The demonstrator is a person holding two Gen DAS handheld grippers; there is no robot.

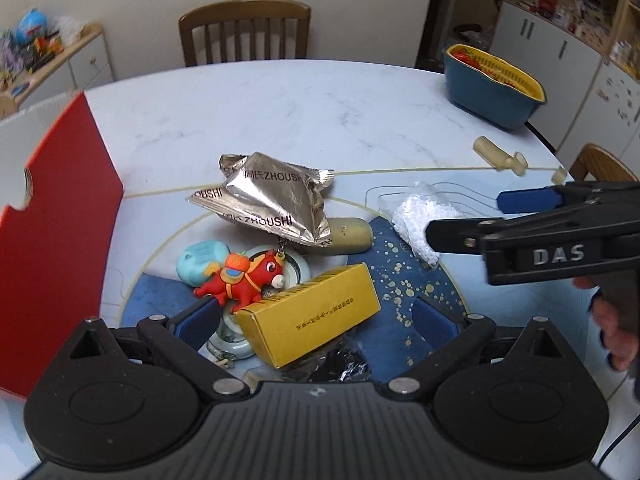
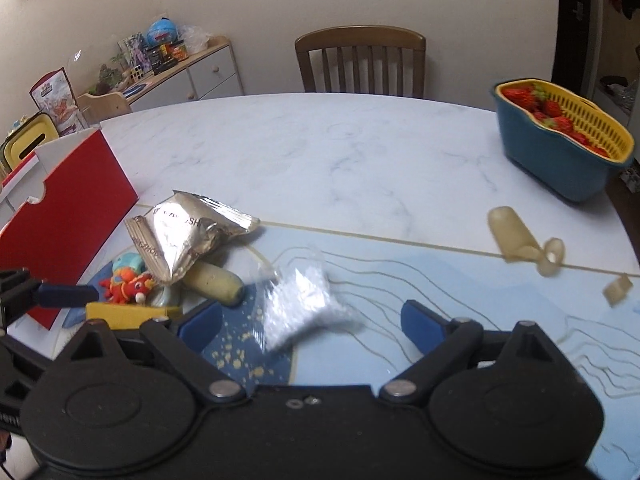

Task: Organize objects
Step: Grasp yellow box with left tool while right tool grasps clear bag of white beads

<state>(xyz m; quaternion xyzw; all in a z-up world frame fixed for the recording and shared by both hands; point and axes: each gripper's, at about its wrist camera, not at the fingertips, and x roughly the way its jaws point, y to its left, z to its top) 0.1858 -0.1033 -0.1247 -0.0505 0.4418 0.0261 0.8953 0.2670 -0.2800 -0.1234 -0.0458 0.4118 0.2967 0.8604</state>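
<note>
Marble table (image 2: 320, 152), bead bag (image 2: 304, 308) between right gripper (image 2: 316, 322) fingers

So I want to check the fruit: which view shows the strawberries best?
The right wrist view: the strawberries show plainly inside the yellow strainer. The left wrist view catches only a red sliver at the strainer's far end.

Right claw (image 2: 312, 324) gapes wide around the clear bead bag (image 2: 308, 308).
</note>
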